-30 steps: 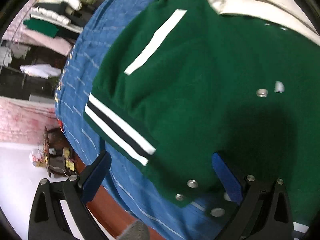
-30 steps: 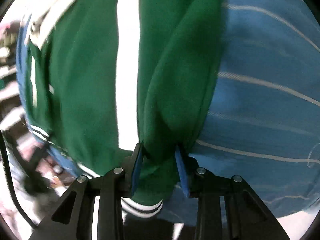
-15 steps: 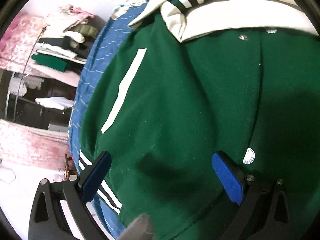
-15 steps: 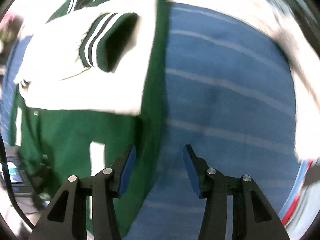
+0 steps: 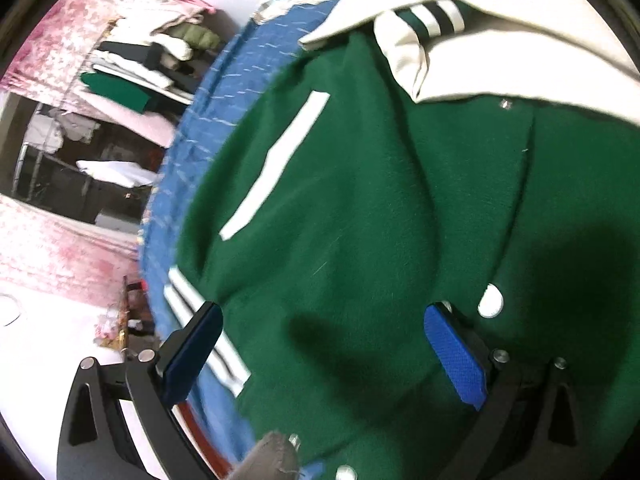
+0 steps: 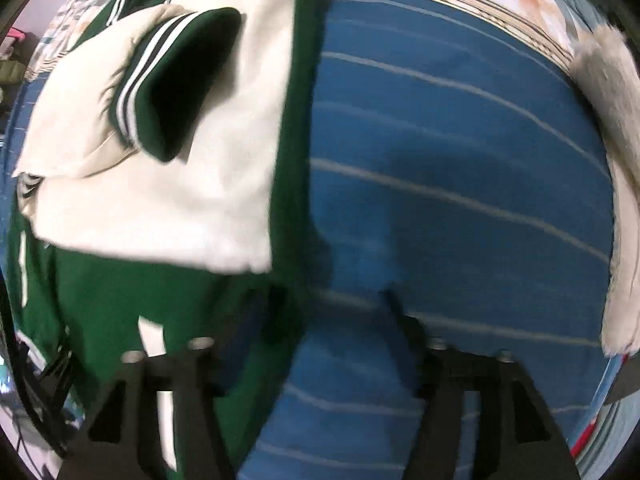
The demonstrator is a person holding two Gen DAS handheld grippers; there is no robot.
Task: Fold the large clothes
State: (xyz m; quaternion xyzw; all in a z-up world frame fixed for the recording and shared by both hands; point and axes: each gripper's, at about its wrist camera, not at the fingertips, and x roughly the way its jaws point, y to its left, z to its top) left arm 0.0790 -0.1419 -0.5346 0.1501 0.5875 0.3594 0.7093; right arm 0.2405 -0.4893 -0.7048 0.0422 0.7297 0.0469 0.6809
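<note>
A green varsity jacket (image 5: 360,220) with cream sleeves (image 5: 520,40) and striped cuffs lies on a blue striped bedspread (image 5: 208,120). My left gripper (image 5: 320,344) hovers open over the jacket's green body near its striped hem, nothing between its blue pads. In the right wrist view the jacket (image 6: 100,300) fills the left side, a cream sleeve (image 6: 160,200) with a green cuff (image 6: 180,80) folded across it. My right gripper (image 6: 332,320) points down at the jacket's right edge, over the bedspread (image 6: 460,160); its jaws are opening and hold nothing.
A grey furry item (image 6: 616,160) lies at the bedspread's right edge. Shelves with stacked folded clothes (image 5: 140,68) and a pink patterned cloth (image 5: 52,248) stand beyond the bed's left side.
My right gripper let go of the green fold it pinched and widened, shifting along the jacket's right edge. The left gripper moved up the jacket from the hem snaps toward the sleeves.
</note>
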